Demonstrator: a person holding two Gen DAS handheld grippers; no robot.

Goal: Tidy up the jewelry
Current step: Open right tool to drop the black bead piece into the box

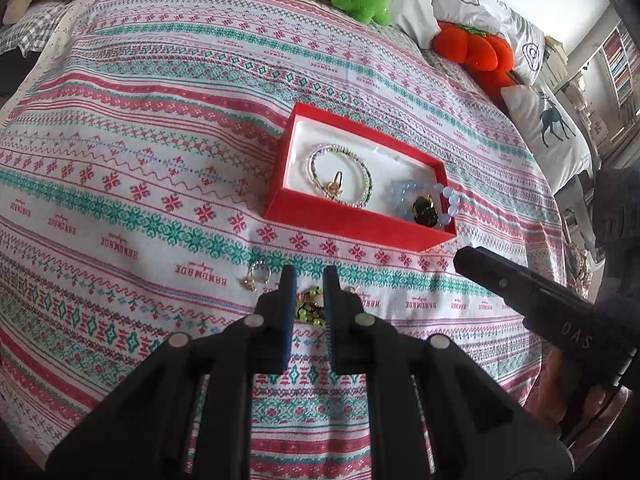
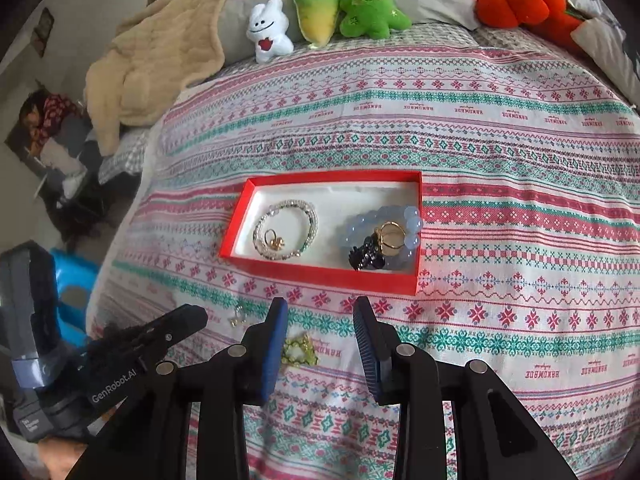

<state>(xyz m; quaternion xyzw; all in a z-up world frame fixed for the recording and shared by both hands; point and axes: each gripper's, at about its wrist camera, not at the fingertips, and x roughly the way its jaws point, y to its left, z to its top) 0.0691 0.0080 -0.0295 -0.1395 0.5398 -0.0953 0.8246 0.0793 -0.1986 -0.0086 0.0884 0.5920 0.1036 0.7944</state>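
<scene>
A red jewelry box (image 1: pixel 344 222) (image 2: pixel 320 270) with a white lining lies on the patterned bedspread. It holds a beaded bracelet (image 1: pixel 362 172) (image 2: pixel 310 216), a gold ring (image 1: pixel 335 187) (image 2: pixel 275 242), a pale blue bead bracelet (image 1: pixel 451 200) (image 2: pixel 412 220) and a dark charm (image 1: pixel 425 210) (image 2: pixel 366 258). On the cloth before the box lie a green bead piece (image 1: pixel 310 306) (image 2: pixel 298 350) and a small gold and silver ring (image 1: pixel 256 274) (image 2: pixel 238 316). My left gripper (image 1: pixel 310 280) stands narrowly open over the green bead piece. My right gripper (image 2: pixel 320 312) is open and empty, just right of it.
Plush toys (image 2: pixel 316 12) and an orange plush (image 2: pixel 516 0) line the far edge of the bed, with pillows (image 1: pixel 480 12) at the right. A beige blanket (image 2: pixel 152 60) lies at the back left. The bed edge drops off at the left, with a blue stool (image 2: pixel 76 280) below.
</scene>
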